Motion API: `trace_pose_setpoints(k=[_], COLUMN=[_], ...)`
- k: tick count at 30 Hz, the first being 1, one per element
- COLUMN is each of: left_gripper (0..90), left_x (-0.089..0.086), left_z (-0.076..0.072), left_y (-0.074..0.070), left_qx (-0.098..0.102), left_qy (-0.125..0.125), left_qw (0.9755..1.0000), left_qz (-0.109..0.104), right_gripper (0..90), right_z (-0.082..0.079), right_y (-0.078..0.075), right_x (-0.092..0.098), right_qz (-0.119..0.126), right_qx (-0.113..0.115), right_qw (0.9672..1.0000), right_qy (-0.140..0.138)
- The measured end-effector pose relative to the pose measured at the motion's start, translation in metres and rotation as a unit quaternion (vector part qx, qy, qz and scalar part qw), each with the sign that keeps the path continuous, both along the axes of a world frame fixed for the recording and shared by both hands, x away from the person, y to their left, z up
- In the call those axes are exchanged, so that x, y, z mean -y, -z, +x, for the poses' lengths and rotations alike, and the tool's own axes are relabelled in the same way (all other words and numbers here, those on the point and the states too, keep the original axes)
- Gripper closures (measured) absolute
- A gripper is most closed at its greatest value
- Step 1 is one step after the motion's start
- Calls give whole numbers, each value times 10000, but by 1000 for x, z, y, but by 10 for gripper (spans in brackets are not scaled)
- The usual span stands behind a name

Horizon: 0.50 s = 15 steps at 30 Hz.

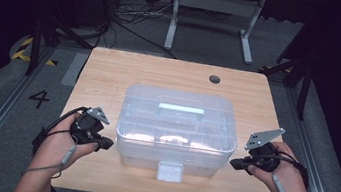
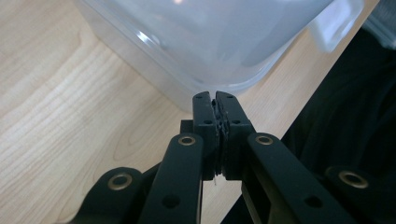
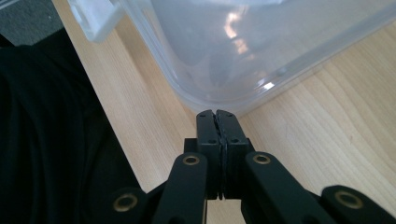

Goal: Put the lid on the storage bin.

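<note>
Hands come in from the near edge of a light wooden rectangular table (image 1: 111, 72), one to each side of the box at its middle. At the far left, on the grey floor beside the table, a black numeral 4 (image 1: 39, 99) is marked.

On the left, the left hand (image 1: 57, 148) holds the left gripper (image 1: 107, 143) just above the tabletop, its black jaws pointing right at the box's near-left corner. In the left gripper view the left gripper (image 2: 215, 96) has its jaws pressed together with nothing between them, the tips just short of the box's rounded corner.

At the centre stands a clear plastic rectangular storage box (image 1: 177, 127) with its lid on, a pale handle (image 1: 181, 109) lying flat on top and a clear front latch (image 1: 170, 171) at the near side.

On the right, the right hand (image 1: 278, 174) holds the right gripper (image 1: 234, 162), pointing left at the near-right corner. In the right gripper view the right gripper (image 3: 216, 113) likewise has its jaws together, empty, close to the box's corner (image 3: 219, 88).
</note>
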<state>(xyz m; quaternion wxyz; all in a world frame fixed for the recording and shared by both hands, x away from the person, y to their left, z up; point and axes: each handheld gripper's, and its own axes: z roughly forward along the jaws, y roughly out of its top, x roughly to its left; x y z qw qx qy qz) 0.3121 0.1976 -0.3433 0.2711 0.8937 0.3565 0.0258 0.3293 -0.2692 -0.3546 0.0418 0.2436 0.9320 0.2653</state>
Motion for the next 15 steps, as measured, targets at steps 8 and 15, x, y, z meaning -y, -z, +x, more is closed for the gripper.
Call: trace_pose_setpoints(k=[8, 15], left_gripper=[886, 850], left_x=[-20, -34], left_z=[-6, -2], left_y=[-12, -13], left_qx=[453, 911], left_qy=[-348, -929], left_qw=[9959, 9864], left_qz=[-696, -1004], right_gripper=[897, 900], right_z=[4, 7], right_y=[-12, -20], right_x=[10, 23], right_qz=[378, 794], right_qx=[168, 491], right_qw=[9991, 9951], right_qy=[10, 316])
